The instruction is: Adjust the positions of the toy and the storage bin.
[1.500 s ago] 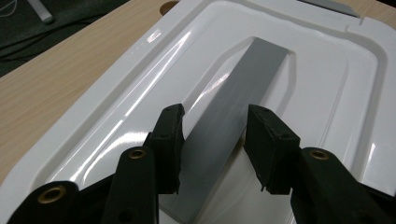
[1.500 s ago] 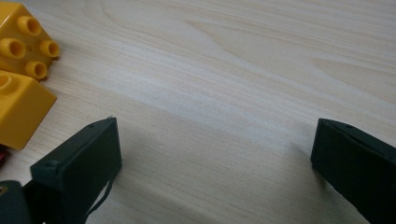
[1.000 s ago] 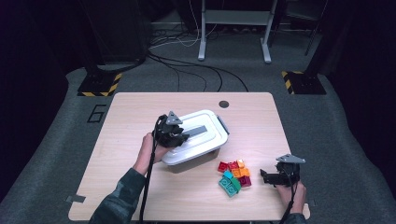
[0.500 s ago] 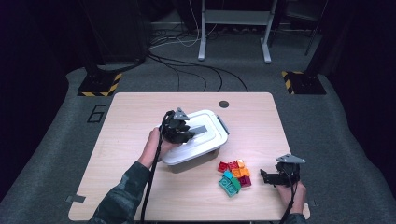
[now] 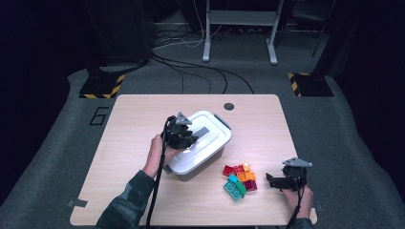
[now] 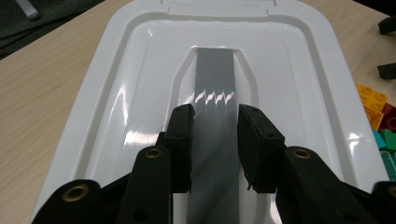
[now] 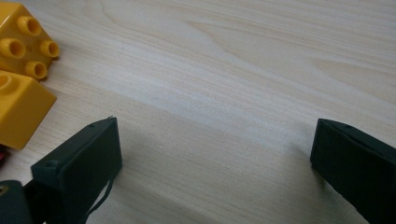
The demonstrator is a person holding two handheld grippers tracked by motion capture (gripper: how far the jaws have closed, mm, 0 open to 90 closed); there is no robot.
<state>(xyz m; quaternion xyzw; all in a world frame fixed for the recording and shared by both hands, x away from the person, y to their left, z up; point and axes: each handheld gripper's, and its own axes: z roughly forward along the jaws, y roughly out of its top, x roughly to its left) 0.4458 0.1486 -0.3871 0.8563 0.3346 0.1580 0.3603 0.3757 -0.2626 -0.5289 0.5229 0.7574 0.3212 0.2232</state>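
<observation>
Box [image 5: 200, 157] near corner behind left hand [image 5: 156, 153], yellow bricks [image 7: 21, 70] cropped at frame edge

We locate the lidded box [image 5: 200, 145] at the centre of the table [image 5: 124, 129]. The block pile [image 5: 240, 181] lies at its four o'clock, just beside it. The handle [image 6: 214, 88] runs along the lid's [image 6: 140, 102] middle.

Cables [image 5: 191, 62] trail over the grey floor beyond the table [image 5: 124, 124].
</observation>
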